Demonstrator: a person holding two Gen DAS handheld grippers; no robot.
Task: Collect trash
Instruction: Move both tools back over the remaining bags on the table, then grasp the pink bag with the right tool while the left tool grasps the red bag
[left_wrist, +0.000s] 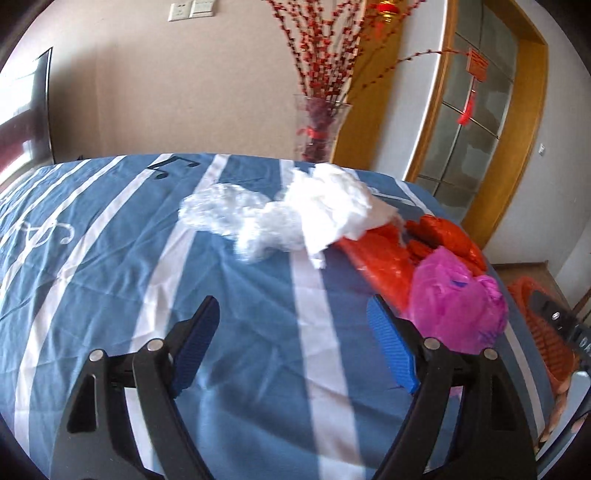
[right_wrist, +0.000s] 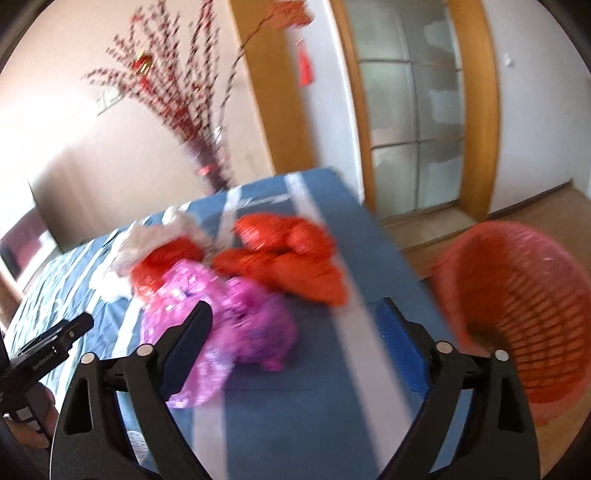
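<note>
The left gripper (left_wrist: 293, 332) hung over the blue striped worktop (left_wrist: 110, 258) with its fingers (left_wrist: 391, 343) spread wide and nothing between them; bare cloth lay under and ahead of them in the lower centre of the frame. The pink bag (left_wrist: 456, 299) sat just beside the right-hand finger, at centre right. Beyond it lay the red bag (left_wrist: 384, 262), and further up, near centre, the white crumpled paper (left_wrist: 332, 206) and a clear plastic wad (left_wrist: 225, 212), touching one another. The worktop's far edge ran across the middle of the frame, with a glass vase of red branches (left_wrist: 319, 125) behind it.

The right gripper (right_wrist: 295, 328) was likewise wide open and empty, in a blurred view. The pink bag (right_wrist: 229, 314) lay partly behind its left-hand finger (right_wrist: 184, 347), the red bag (right_wrist: 288, 258) higher at centre. The worktop's right edge slanted down past the other finger, and beyond it, at right, stood the orange basket (right_wrist: 524, 314) on the wooden floor (right_wrist: 535, 210).
</note>
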